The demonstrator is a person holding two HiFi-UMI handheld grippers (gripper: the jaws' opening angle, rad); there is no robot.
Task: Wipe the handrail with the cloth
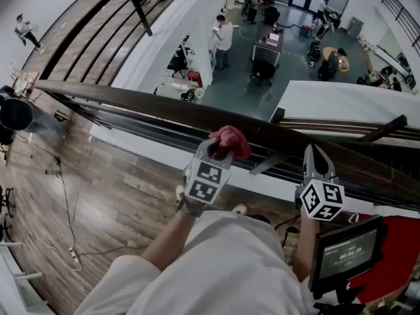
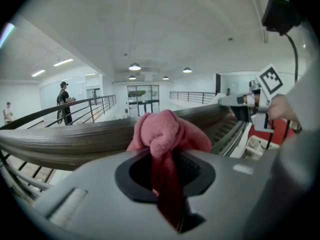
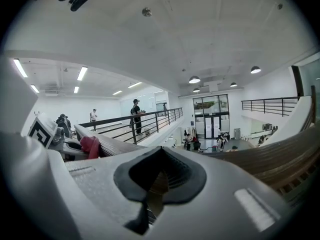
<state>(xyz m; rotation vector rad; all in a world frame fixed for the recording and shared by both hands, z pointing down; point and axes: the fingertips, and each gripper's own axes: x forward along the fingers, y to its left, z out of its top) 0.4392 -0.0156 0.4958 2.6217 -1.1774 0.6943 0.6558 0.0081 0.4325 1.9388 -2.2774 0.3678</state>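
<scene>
A dark wooden handrail (image 1: 131,100) runs from the left to the right edge of the head view. My left gripper (image 1: 216,149) is shut on a bunched red cloth (image 1: 231,140), and the cloth rests on the rail's top. In the left gripper view the cloth (image 2: 167,133) bulges out of the jaws against the handrail (image 2: 70,140). My right gripper (image 1: 317,157) is shut with nothing in it, its tips at the rail a little to the right of the cloth. The right gripper view shows the handrail (image 3: 282,156) ahead and the cloth (image 3: 90,146) at its left.
Black railing bars (image 1: 164,126) run under the handrail, and beyond them is a drop to a lower floor with desks and people (image 1: 223,38). A screen on a stand (image 1: 346,251) and a red object (image 1: 397,245) sit at lower right. Cables (image 1: 65,209) lie on the wooden floor.
</scene>
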